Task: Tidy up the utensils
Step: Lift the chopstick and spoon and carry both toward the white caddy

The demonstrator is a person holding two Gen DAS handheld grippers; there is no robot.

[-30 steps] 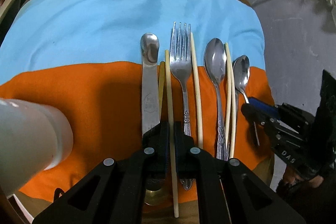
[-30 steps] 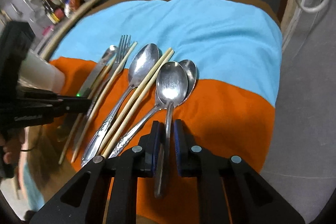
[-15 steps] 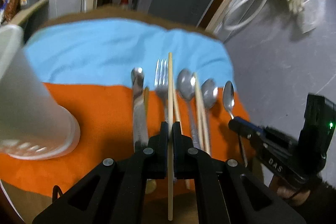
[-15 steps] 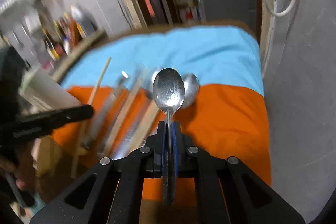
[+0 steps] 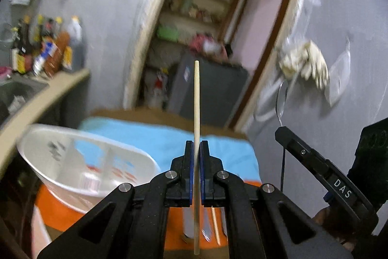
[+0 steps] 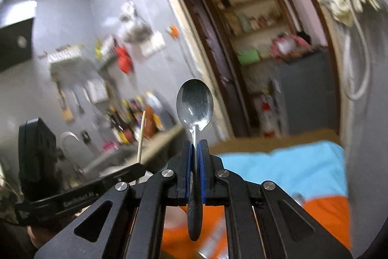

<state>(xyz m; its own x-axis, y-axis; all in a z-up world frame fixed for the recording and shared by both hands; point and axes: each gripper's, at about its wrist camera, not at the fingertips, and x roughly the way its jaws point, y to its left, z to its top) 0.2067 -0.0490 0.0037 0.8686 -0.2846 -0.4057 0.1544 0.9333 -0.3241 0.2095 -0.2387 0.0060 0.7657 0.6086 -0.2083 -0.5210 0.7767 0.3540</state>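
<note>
Left tool (image 5: 197, 147) clamped one chopstick (image 5: 196, 101); right tool (image 6: 196, 147) clamped a spoon (image 6: 194, 107). Cup (image 5: 80, 162) apparently empty; other utensils (image 5: 211, 227) remained on cloth.

Dim indoor light, background smeared by motion blur, fisheye edges bent and dark
</note>
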